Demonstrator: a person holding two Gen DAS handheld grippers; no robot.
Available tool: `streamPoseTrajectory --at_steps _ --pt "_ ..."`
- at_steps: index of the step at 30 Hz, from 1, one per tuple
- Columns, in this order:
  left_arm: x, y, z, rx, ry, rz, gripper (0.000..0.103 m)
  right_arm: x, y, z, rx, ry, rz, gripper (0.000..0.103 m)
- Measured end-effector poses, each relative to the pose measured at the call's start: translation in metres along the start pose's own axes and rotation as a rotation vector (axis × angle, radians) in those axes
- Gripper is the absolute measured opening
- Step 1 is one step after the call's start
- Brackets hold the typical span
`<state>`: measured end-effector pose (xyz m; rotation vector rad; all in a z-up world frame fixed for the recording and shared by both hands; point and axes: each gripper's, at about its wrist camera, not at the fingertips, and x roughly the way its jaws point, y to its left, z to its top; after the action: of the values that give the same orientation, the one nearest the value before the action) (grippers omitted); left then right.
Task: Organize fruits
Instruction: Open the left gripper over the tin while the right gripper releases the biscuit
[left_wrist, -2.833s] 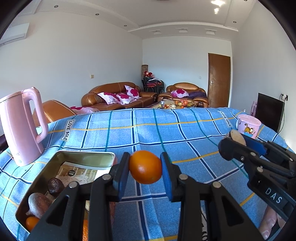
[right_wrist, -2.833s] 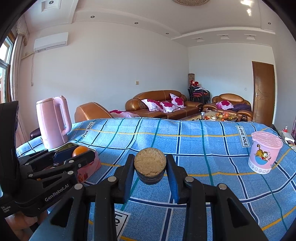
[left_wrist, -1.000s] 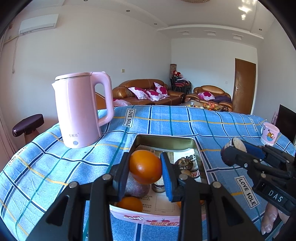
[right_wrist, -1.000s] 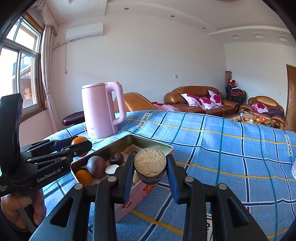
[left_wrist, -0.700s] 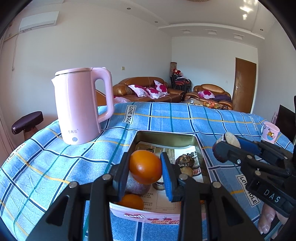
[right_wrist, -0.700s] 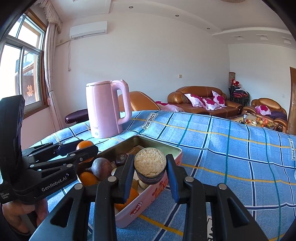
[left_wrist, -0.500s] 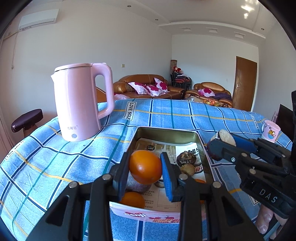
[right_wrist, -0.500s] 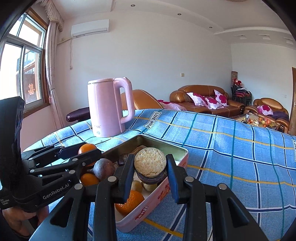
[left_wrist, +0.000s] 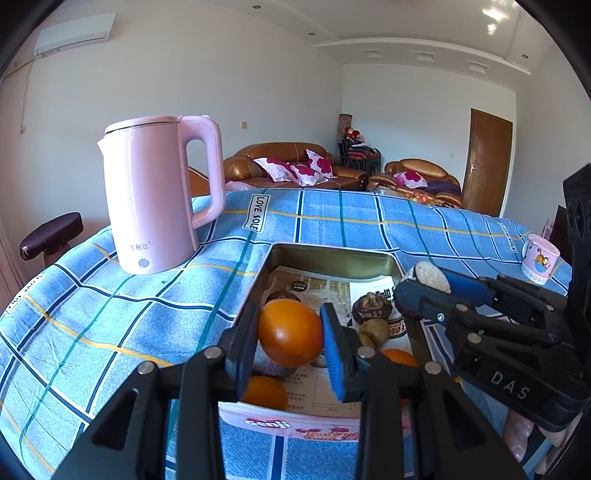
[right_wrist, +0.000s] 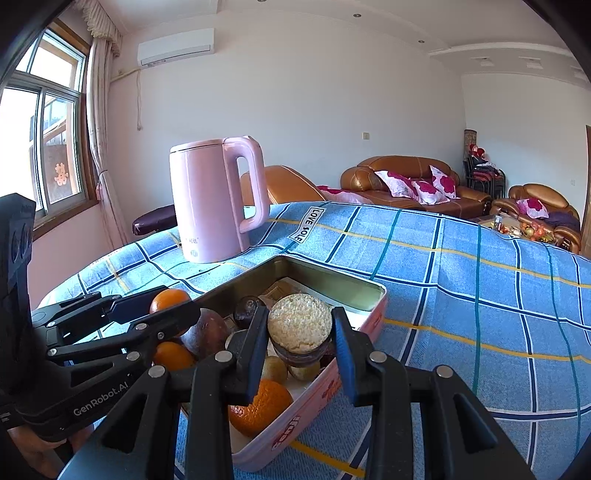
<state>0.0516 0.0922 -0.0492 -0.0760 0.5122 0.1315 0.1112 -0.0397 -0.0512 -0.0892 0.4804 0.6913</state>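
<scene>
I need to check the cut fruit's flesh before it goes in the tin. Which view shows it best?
The right wrist view: the halved fruit faces the camera, pale cut face fully visible between the right tongs. The left wrist view shows it only edge-on.

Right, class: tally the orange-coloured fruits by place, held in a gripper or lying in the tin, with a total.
Held in left gripper: 1, the held orange
Lying in tin: 2, the front orange and the side orange
Total: 3
Right gripper grips a pale halved fruit, not counted.
</scene>
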Motion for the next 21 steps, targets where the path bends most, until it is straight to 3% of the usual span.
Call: streamPoseTrajectory --at_steps 6,7,8,11,13,15,21 --pt "0.005 -0.001 -0.001 0.002 0.035 0.003 0.038 0.016 0.000 -0.001 0.003 0.087 0.032 0.036" --pt "0.005 -0.001 -0.001 0.003 0.035 0.003 0.041 0.019 0.000 -0.001 0.001 0.105 0.038 0.037" --pt "0.004 -0.001 -0.002 0.002 0.035 0.011 0.041 0.020 0.001 -0.001 -0.002 0.112 0.034 0.045" --pt "0.003 0.002 -0.002 -0.012 0.035 0.016 0.051 0.020 -0.001 -0.002 0.005 0.113 0.010 0.055" --pt "0.001 0.004 -0.002 -0.021 0.029 0.023 0.066 0.017 -0.005 -0.003 0.020 0.106 0.004 0.057" --pt "-0.003 0.005 -0.002 -0.023 0.014 0.029 0.073 0.014 -0.007 -0.003 0.029 0.097 -0.006 0.059" --pt "-0.012 0.007 0.001 -0.033 -0.017 0.029 0.078 -0.005 -0.015 -0.004 0.062 0.047 -0.039 0.065"
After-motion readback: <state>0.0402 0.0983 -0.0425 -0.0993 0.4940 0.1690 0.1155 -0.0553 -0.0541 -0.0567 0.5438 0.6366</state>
